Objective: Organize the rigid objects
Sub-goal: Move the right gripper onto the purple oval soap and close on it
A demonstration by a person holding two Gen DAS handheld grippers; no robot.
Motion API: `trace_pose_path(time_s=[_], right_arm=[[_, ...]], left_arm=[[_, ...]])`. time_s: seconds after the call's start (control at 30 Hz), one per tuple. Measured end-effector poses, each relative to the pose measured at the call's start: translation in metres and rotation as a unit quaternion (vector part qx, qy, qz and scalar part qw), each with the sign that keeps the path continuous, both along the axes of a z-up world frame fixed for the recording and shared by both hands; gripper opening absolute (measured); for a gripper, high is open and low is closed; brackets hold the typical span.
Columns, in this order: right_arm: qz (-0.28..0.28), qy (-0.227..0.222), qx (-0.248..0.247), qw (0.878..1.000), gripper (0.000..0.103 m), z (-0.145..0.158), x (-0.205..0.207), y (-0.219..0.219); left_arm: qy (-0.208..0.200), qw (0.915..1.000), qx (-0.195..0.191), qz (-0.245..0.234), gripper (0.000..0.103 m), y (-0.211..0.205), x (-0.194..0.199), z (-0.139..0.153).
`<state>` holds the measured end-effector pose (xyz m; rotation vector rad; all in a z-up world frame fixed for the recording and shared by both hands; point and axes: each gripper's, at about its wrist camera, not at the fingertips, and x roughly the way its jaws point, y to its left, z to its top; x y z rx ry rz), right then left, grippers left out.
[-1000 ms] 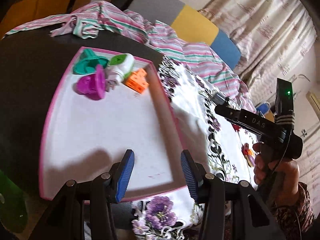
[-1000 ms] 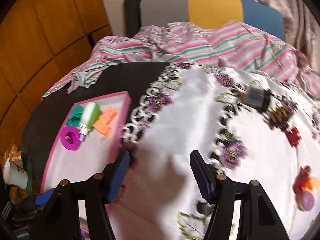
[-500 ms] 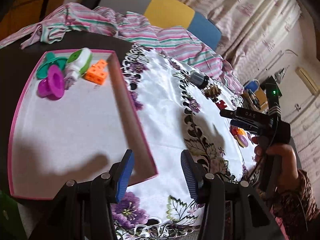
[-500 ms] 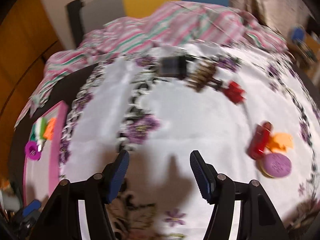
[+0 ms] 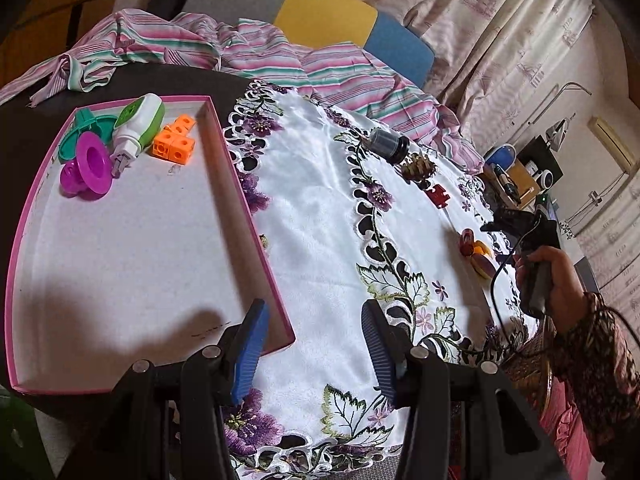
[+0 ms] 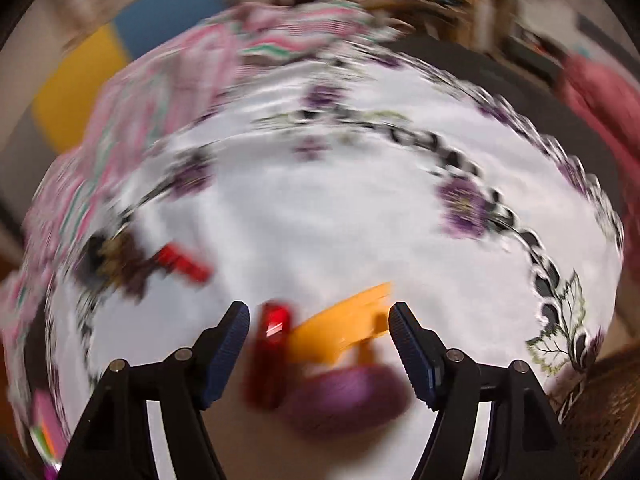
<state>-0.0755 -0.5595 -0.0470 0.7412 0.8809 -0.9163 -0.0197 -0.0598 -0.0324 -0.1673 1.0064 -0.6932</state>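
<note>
A pink-rimmed tray (image 5: pixel 244 200) holds a magenta spool (image 5: pixel 90 162), a teal piece (image 5: pixel 80 128), a white-green bottle (image 5: pixel 140 124) and orange cubes (image 5: pixel 174 144). My left gripper (image 5: pixel 312 344) is open and empty over the tray's near right corner. On the floral cloth lie a dark jar (image 5: pixel 386 146), a pinecone (image 5: pixel 418 168), a red puzzle piece (image 5: pixel 438 196) and a red, orange and purple cluster (image 5: pixel 476 252). My right gripper (image 6: pixel 318 344) is open, low over that cluster: a red piece (image 6: pixel 270 356), an orange piece (image 6: pixel 344 320) and a purple disc (image 6: pixel 348 400), all blurred.
A striped garment (image 5: pixel 280 68) is heaped along the table's far edge, with a grey, yellow and blue chair back (image 5: pixel 320 16) behind it. The right hand and its gripper handle (image 5: pixel 536 264) show at the table's right edge. A wicker item (image 6: pixel 600 412) sits at the lower right.
My right gripper has swung right across the cloth, from near the tray to the red, orange and purple cluster. My left gripper has shifted right to the tray's corner. Both stay open.
</note>
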Motion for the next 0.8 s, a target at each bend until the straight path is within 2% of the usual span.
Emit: trace_pose_path(time_s=[0.13, 0.23, 0.3, 0.4, 0.5, 0.53, 0.57, 0.63, 0.7, 0.8], right_arm=[[0.009, -0.013, 0.037, 0.999, 0.056, -0.017, 0.001, -0.007], [0.046, -0.013, 0.032, 0.998, 0.049, -0.02, 0.014, 0.007], [0.083, -0.031, 0.046, 0.995, 0.04, -0.022, 0.026, 0.017], [0.14, -0.05, 0.066, 0.987, 0.04, -0.026, 0.051, 0.043], [0.221, -0.075, 0.079, 0.969, 0.04, -0.024, 0.074, 0.069], [0.242, -0.084, 0.068, 0.964, 0.041, -0.018, 0.078, 0.078], [0.253, -0.09, 0.047, 0.962, 0.048, -0.011, 0.079, 0.084], [0.251, -0.099, 0.015, 0.963, 0.056, 0.001, 0.074, 0.091], [0.222, -0.085, 0.0, 0.971, 0.059, 0.006, 0.066, 0.085], [0.129, -0.001, 0.003, 0.992, 0.068, 0.004, 0.047, 0.062]], left_arm=[[0.004, 1.0, 0.004, -0.002, 0.049, -0.003, 0.0, -0.003], [0.003, 1.0, 0.008, -0.004, 0.049, -0.004, 0.0, -0.004], [0.005, 0.9999, 0.009, -0.006, 0.049, -0.007, -0.001, -0.004], [0.003, 0.9999, 0.013, -0.01, 0.049, -0.01, -0.003, -0.004], [0.001, 0.9998, 0.017, -0.013, 0.049, -0.011, -0.004, -0.003], [0.0, 0.9998, 0.018, -0.012, 0.049, -0.011, -0.004, -0.003], [0.0, 0.9998, 0.018, -0.01, 0.049, -0.01, -0.004, -0.002], [0.002, 0.9999, 0.015, -0.007, 0.049, -0.009, -0.003, -0.002], [0.004, 0.9999, 0.014, -0.005, 0.049, -0.008, -0.002, -0.002], [0.006, 0.9999, 0.011, -0.006, 0.049, -0.009, -0.002, -0.003]])
